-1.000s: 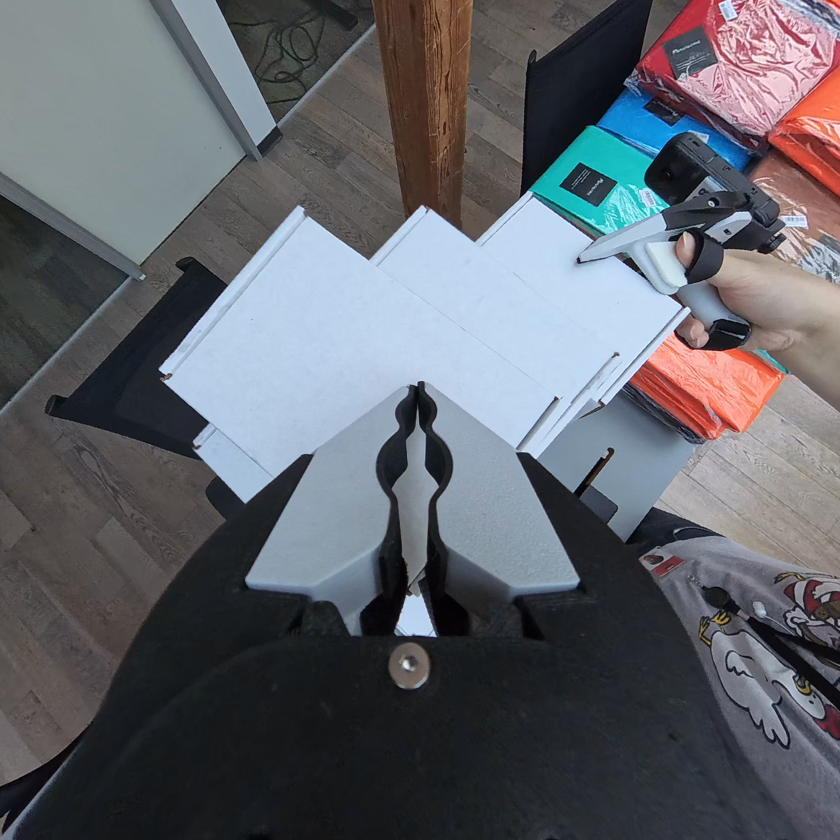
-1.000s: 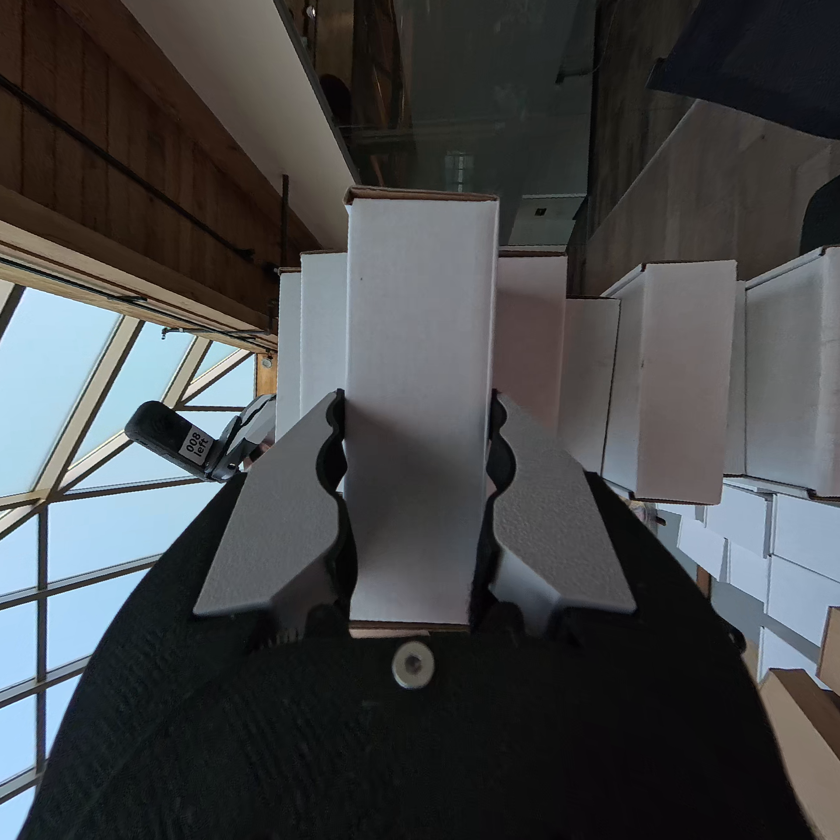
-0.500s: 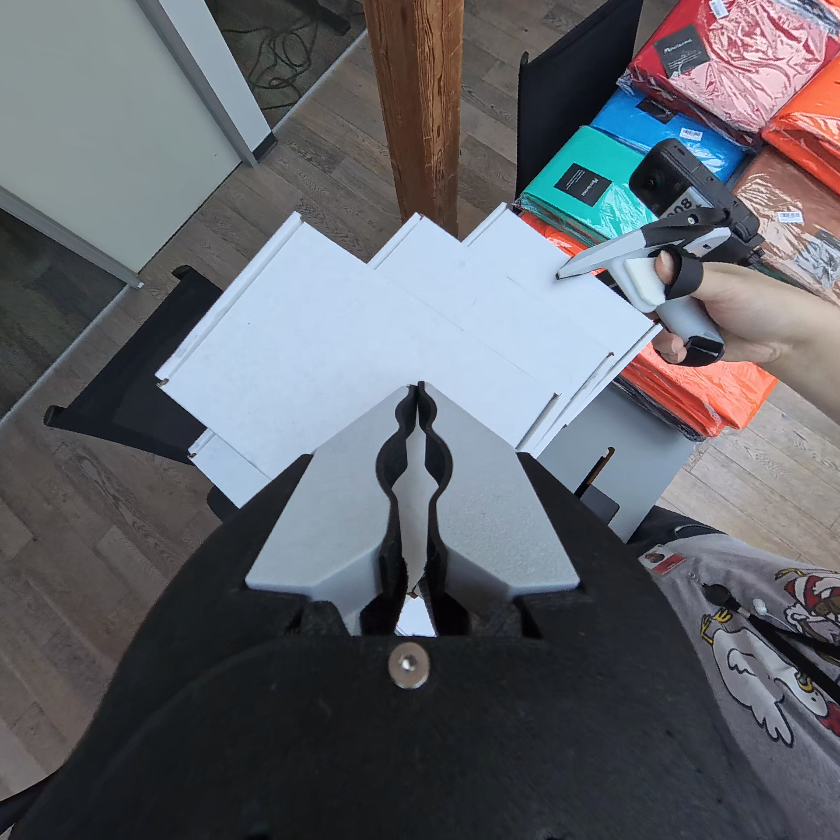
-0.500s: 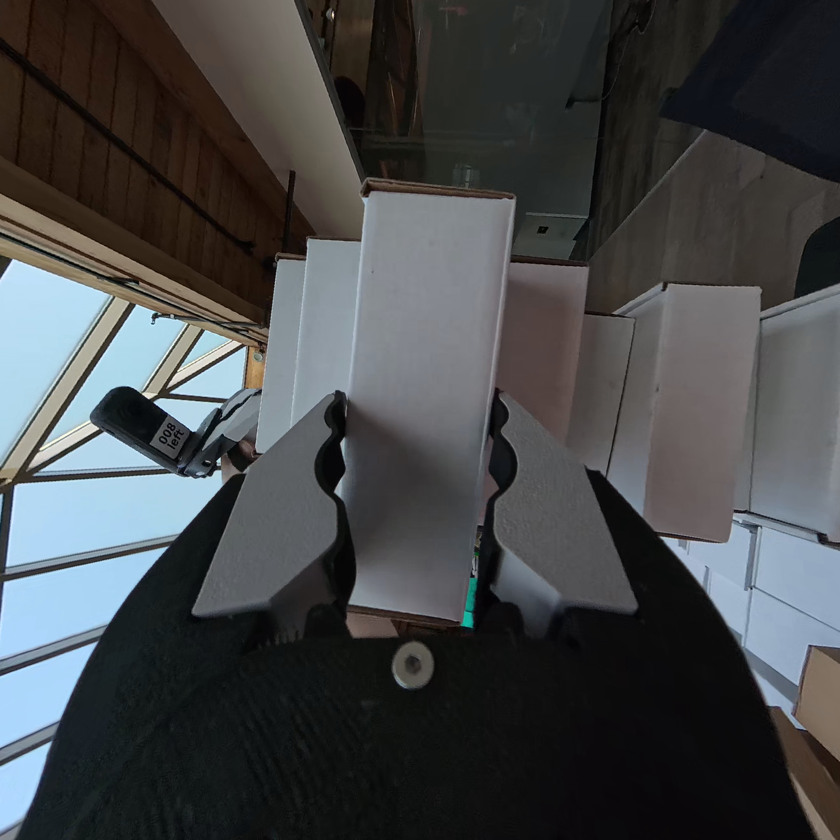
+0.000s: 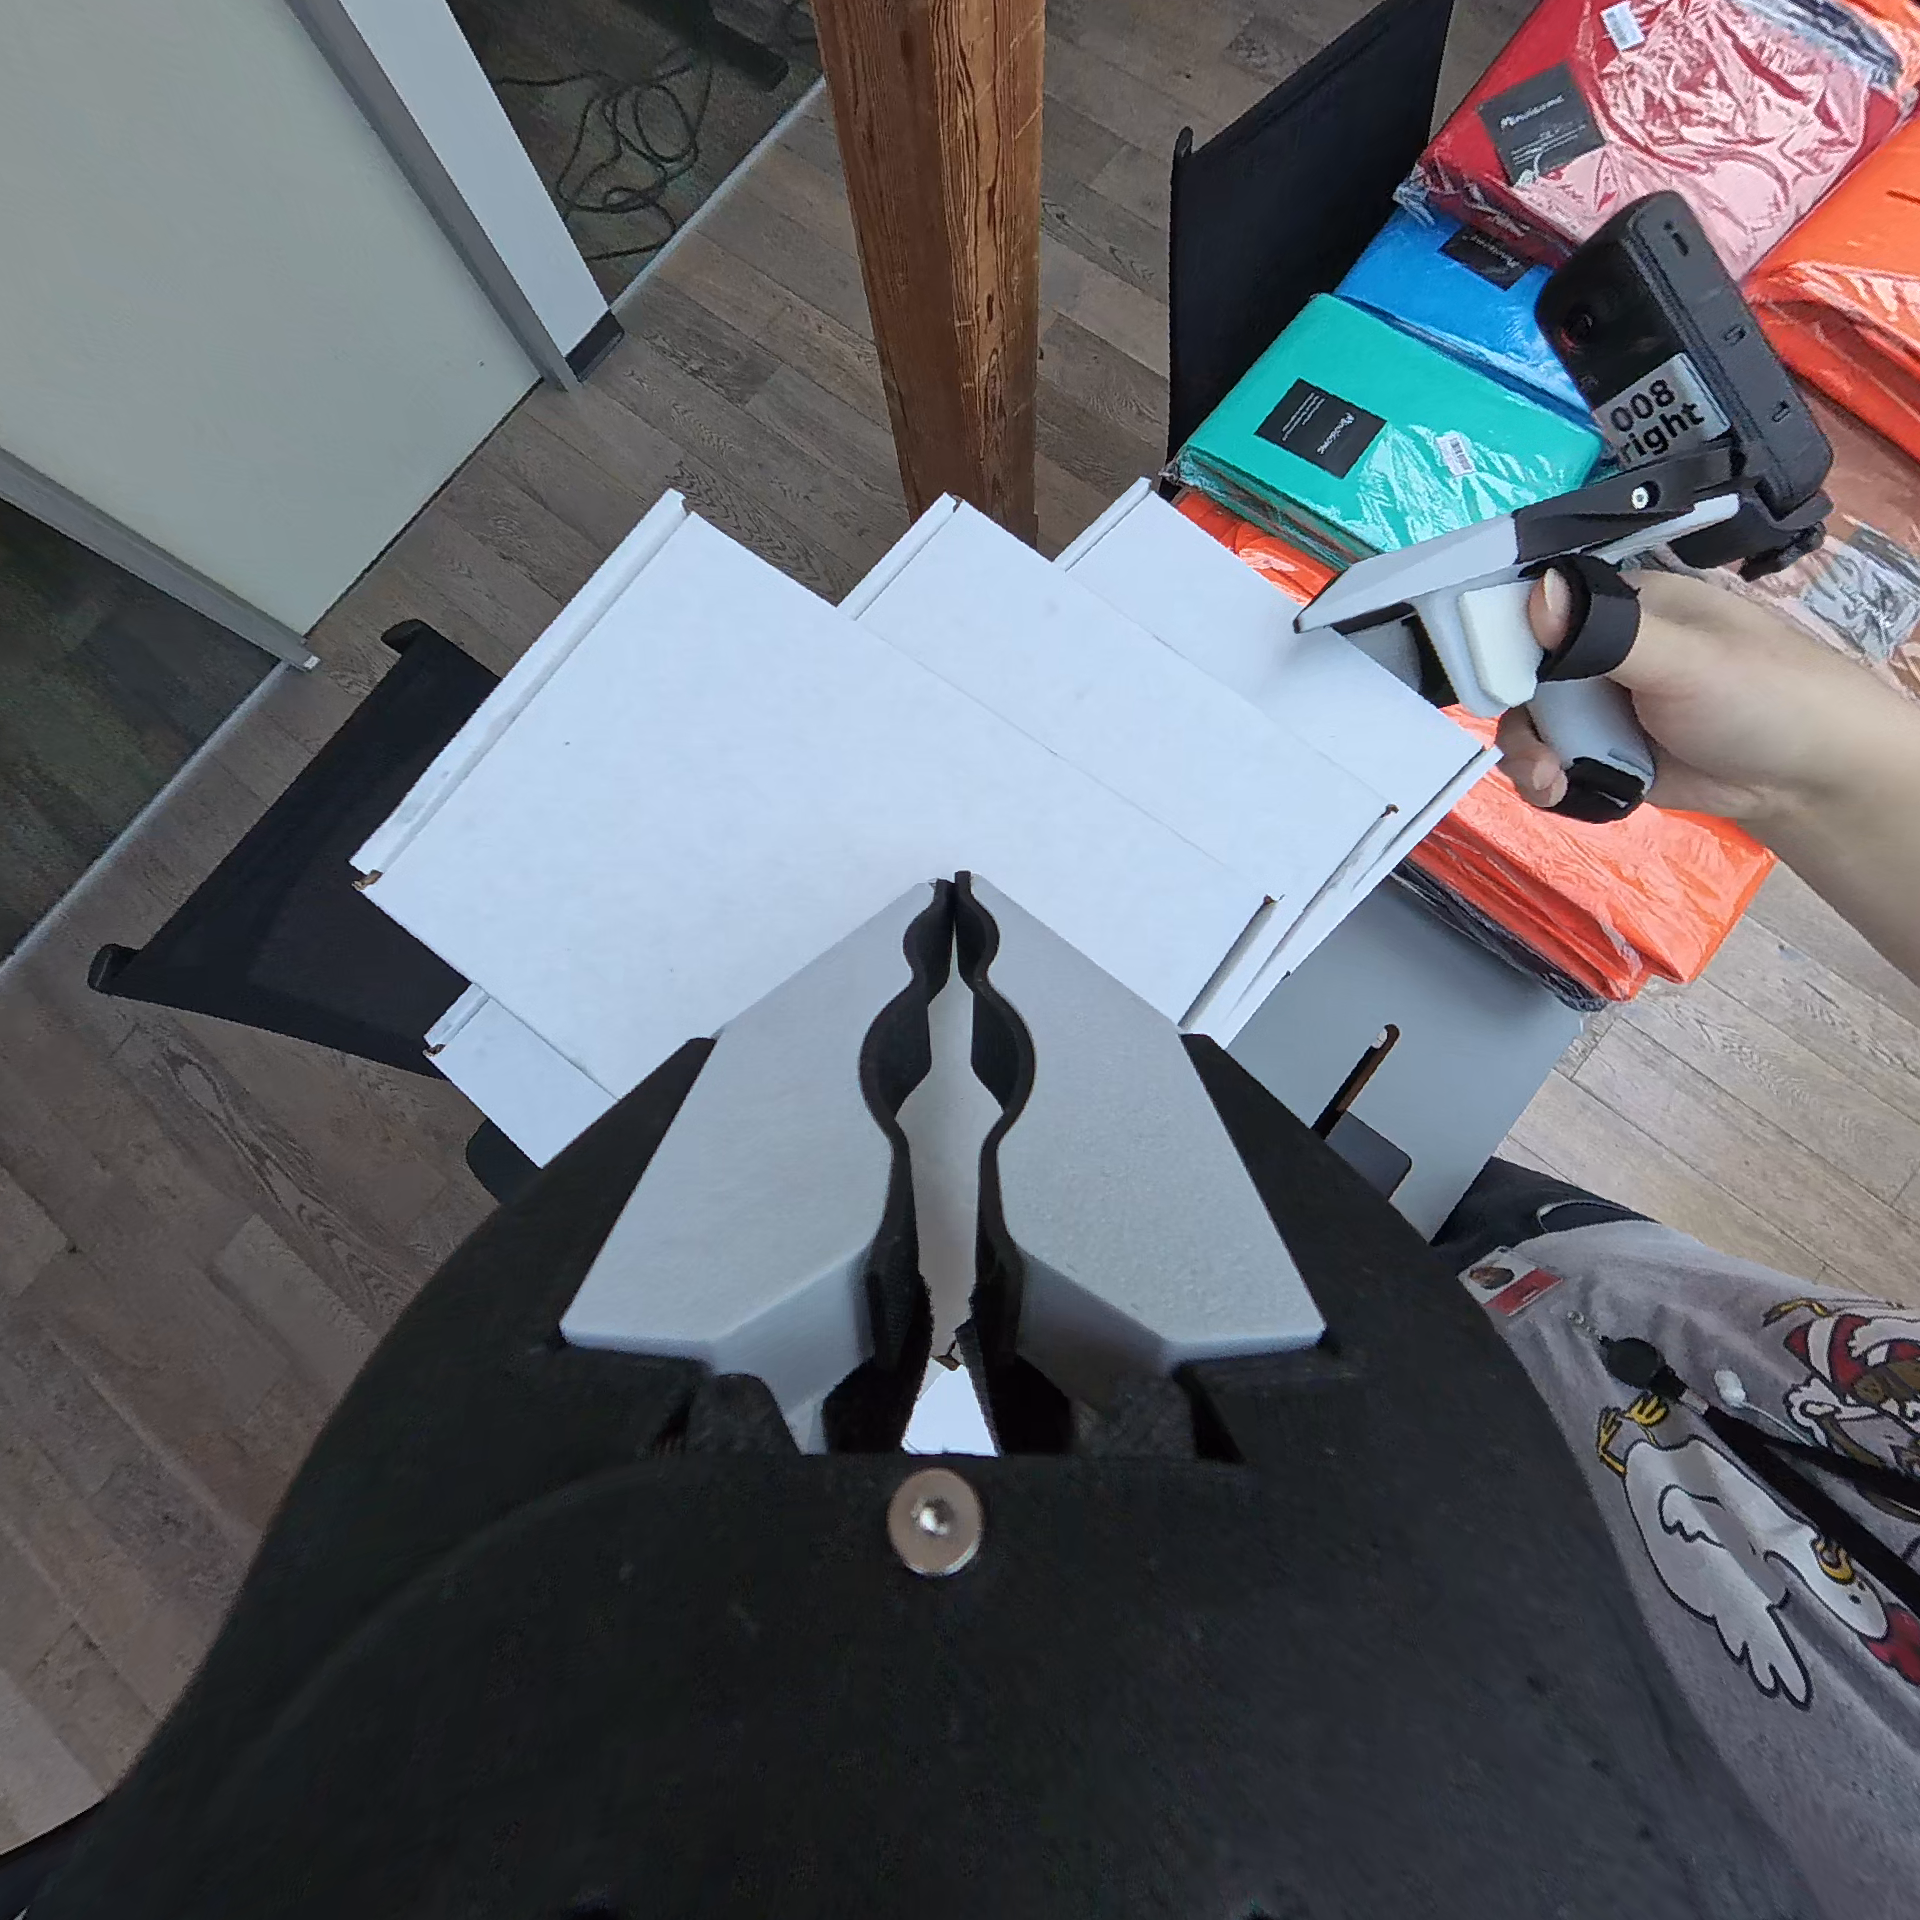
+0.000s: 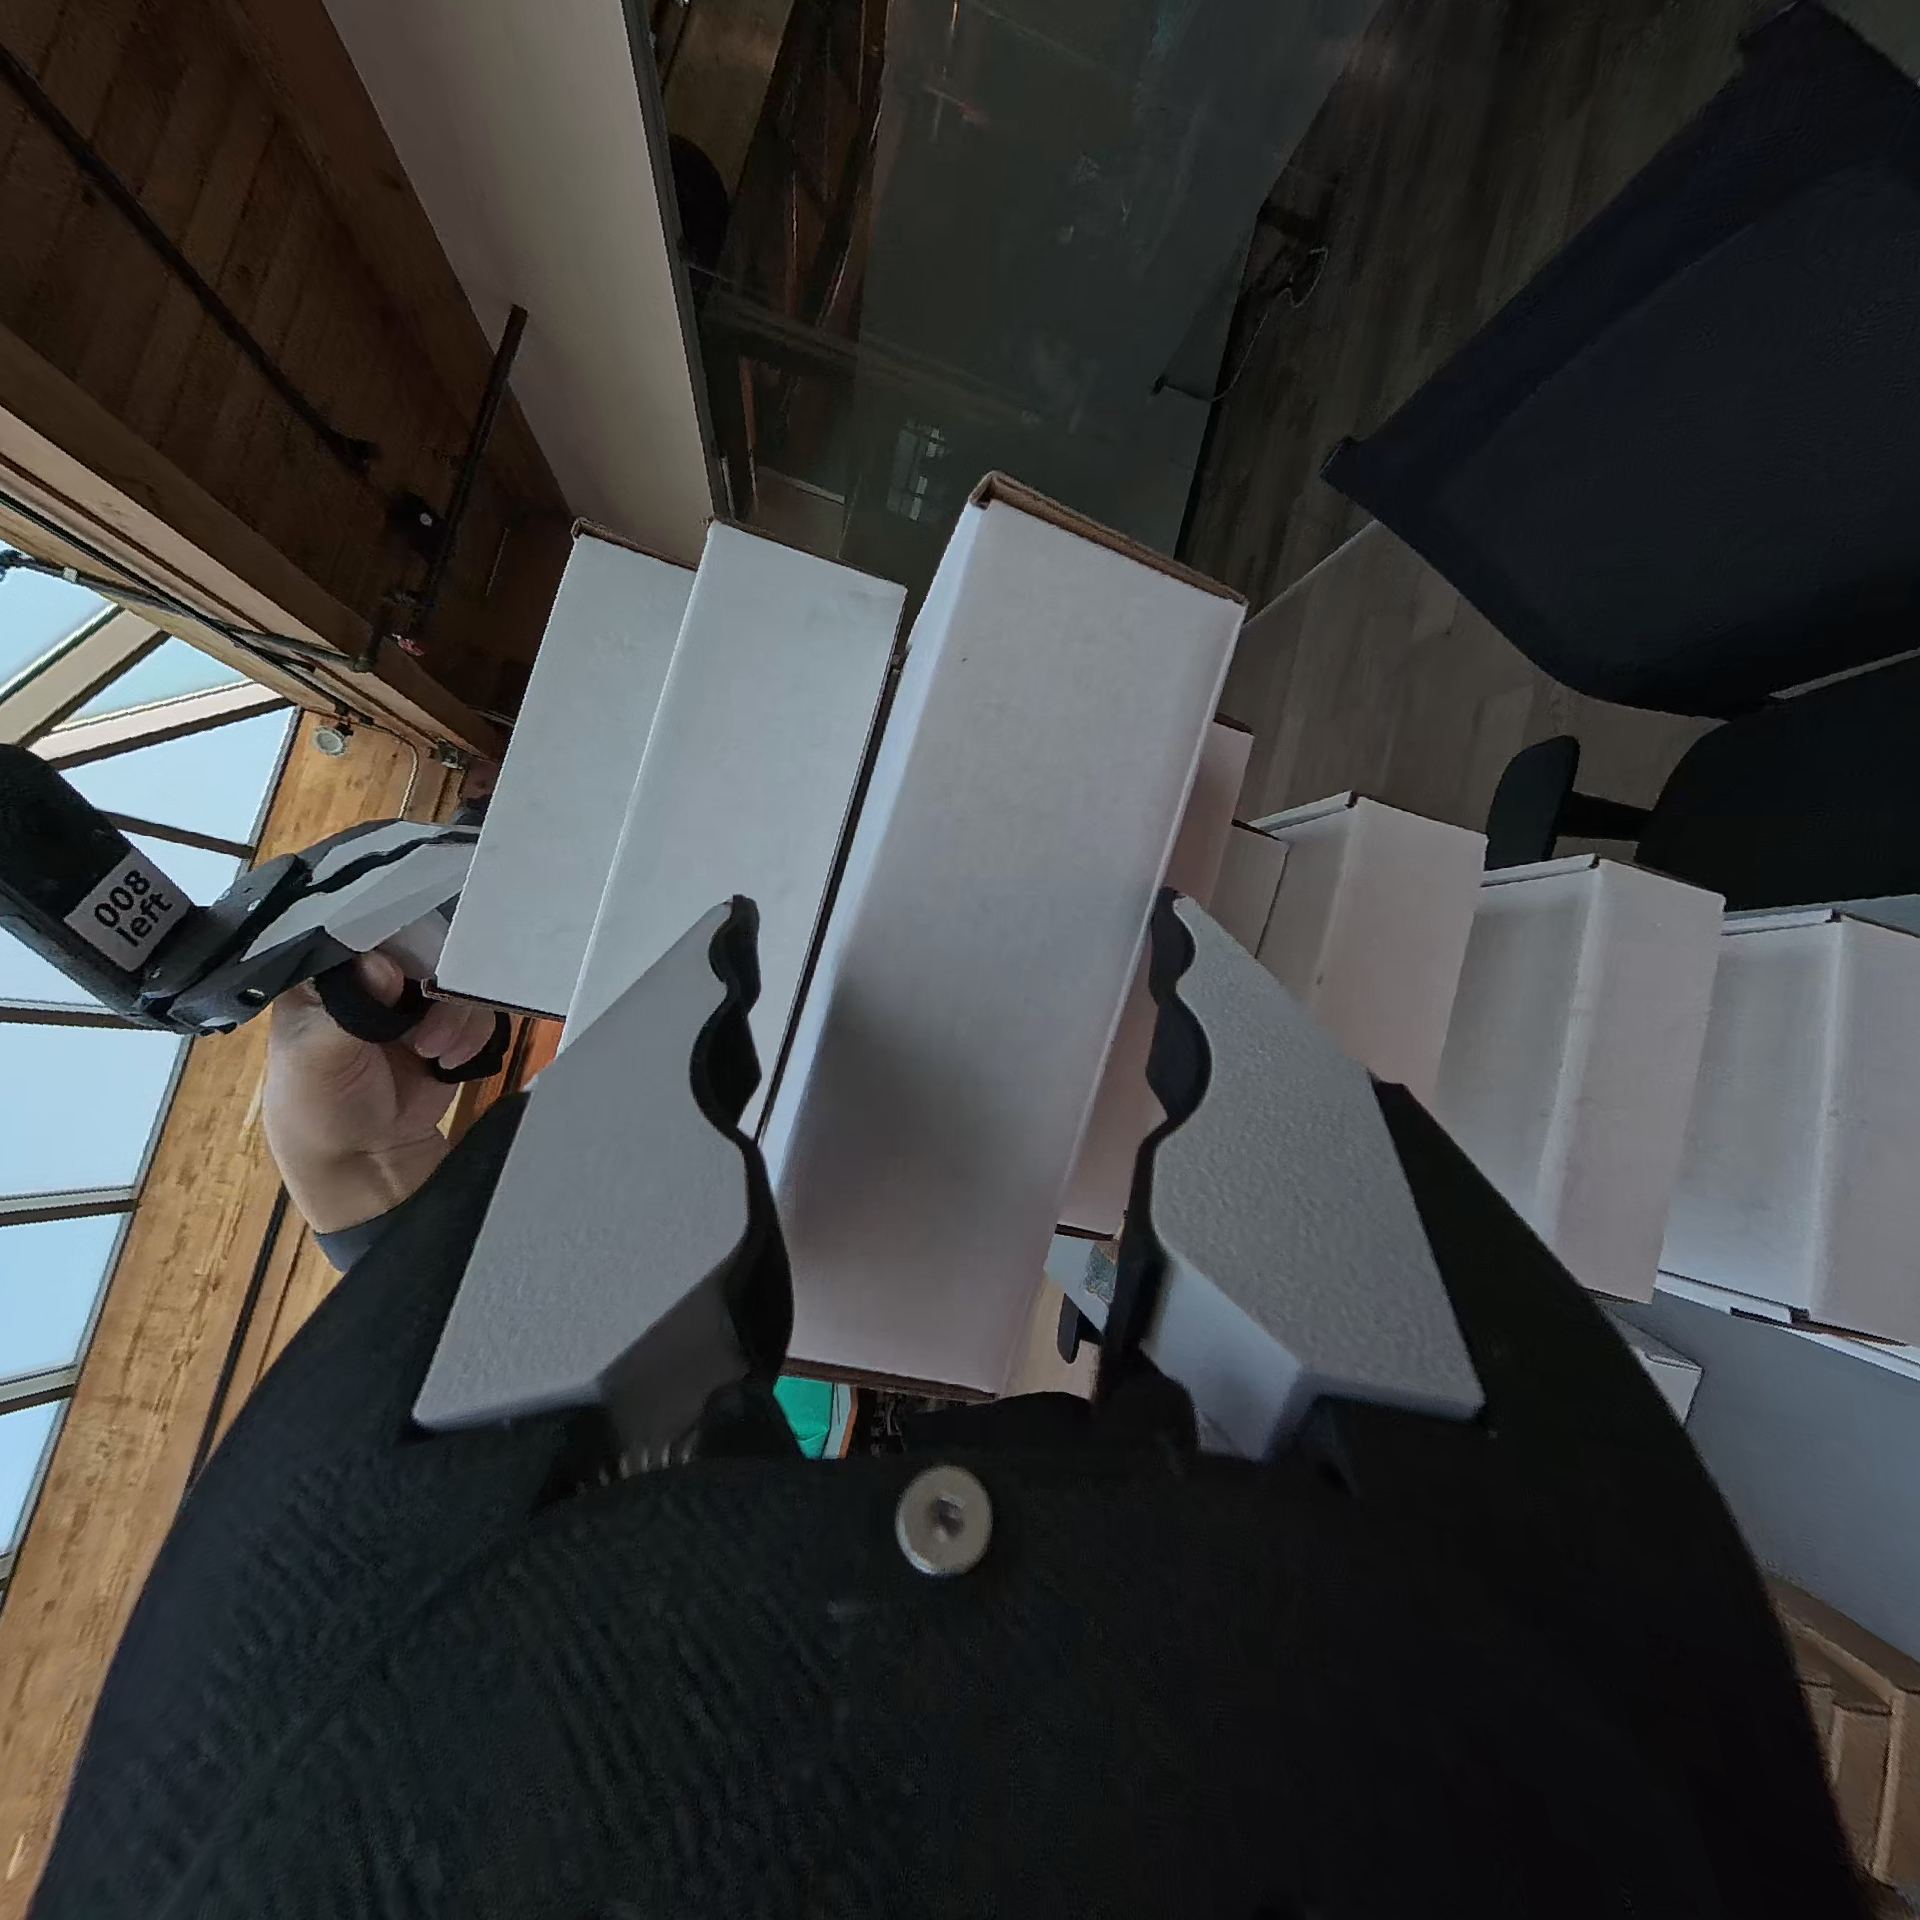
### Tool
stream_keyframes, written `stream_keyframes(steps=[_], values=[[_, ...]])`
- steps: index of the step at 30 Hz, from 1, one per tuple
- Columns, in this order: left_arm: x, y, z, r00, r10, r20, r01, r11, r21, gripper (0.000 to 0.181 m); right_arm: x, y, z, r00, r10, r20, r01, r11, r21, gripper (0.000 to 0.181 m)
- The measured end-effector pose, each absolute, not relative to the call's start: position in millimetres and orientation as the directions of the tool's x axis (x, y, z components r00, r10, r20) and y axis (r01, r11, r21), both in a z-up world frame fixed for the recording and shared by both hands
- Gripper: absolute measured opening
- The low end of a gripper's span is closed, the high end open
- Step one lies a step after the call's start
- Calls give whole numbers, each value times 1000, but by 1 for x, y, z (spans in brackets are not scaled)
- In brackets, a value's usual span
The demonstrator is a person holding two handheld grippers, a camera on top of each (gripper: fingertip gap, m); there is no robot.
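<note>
My left gripper (image 5: 954, 883) is shut on a flap of a white cardboard box (image 5: 779, 748), whose flat panels spread out beyond the fingertips. The white card shows between the pads. My right gripper (image 6: 956, 914) is open. A long white side panel (image 6: 1018, 883) of the same box stands between its fingers, with a gap at each pad. In the left wrist view the right gripper (image 5: 1340, 613) is at the box's far right corner. In the right wrist view the left gripper (image 6: 416, 883) holds the box's left edge.
A wooden post (image 5: 935, 229) stands behind the box. Wrapped garments, teal (image 5: 1382, 436), red (image 5: 1662, 94) and orange (image 5: 1558, 883), are stacked at right by a grey stand (image 5: 1403, 1060). Several white boxes (image 6: 1558, 1039) stand at right in the right wrist view.
My right gripper's fingers have spread and let go of the side panel, which now sits tilted between them. The left gripper stays shut on the box.
</note>
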State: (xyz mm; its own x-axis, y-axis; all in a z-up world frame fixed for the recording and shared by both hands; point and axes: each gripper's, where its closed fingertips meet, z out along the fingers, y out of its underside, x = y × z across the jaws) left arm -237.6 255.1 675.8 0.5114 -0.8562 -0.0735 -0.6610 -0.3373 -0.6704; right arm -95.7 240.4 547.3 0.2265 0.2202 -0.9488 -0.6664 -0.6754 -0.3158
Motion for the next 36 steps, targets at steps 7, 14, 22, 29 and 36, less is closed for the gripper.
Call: stream_keyframes(steps=[7, 14, 22, 29, 36], values=[[-239, 255, 676, 512, -856, -75, -662, -337, -669, 0, -90, 230, 551, 329, 258, -908, -635, -651, -415, 61], [-242, 256, 676, 514, -857, -49, -646, -349, -679, 0, -99, 239, 549, 247, 217, -944, -658, -678, -328, 60], [-241, 258, 676, 519, -853, -64, -643, -340, -686, 0, -113, 252, 548, 116, 200, -973, -733, -644, -220, 57], [-238, 255, 676, 507, -860, -56, -646, -337, -685, 0, -108, 252, 547, 31, 191, -981, -828, -544, -133, 54], [-238, 255, 676, 511, -858, -60, -647, -338, -684, 0, -108, 243, 561, 220, 330, -918, -723, -577, -380, 79]])
